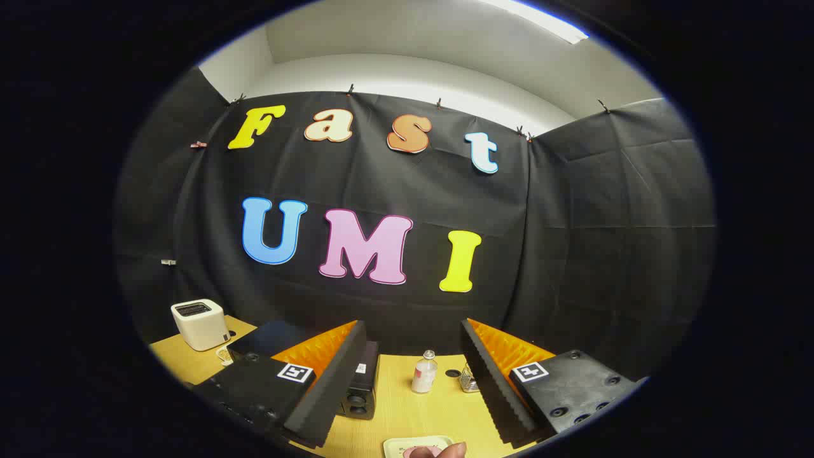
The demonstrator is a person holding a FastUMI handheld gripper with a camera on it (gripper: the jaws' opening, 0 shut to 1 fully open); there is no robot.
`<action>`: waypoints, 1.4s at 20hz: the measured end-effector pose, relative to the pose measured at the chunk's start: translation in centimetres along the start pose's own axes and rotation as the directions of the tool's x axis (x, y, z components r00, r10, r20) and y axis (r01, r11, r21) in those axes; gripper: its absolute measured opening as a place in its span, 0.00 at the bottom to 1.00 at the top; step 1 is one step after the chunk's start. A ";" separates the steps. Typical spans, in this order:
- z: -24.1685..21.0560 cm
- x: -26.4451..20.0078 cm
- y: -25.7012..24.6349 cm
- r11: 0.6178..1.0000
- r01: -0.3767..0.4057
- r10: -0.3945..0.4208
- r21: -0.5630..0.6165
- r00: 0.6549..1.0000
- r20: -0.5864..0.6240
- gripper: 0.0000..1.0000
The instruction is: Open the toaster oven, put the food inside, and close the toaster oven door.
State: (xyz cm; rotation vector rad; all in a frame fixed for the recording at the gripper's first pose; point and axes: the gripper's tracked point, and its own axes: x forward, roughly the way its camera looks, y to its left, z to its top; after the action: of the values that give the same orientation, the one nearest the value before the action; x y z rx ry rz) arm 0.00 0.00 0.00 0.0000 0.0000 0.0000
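We hold the claw (pixel 413 381) wide apart, gripping nothing, high over the worktop (pixel 407 413). The dark toaster oven (pixel 359 388) sits just behind its left finger (door hidden); food on a tray (pixel 416 445) lies nearest us, presumably staged for loading.

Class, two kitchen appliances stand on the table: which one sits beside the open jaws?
The black toaster oven, beside the gripper's jaws. The white toaster stands farther off.
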 end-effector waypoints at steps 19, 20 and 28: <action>0.1 -1.0 1.3 1.000 -0.020 0.020 0.011 1.000 0.000 0.98; 0.1 -0.9 1.5 1.000 -0.023 0.023 0.013 1.000 -0.002 0.98; 0.4 0.1 6.0 0.997 -0.078 0.078 0.025 0.997 -0.003 0.98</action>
State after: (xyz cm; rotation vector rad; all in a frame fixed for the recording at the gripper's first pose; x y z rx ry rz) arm 0.06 6.00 0.39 0.0246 0.0040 0.0782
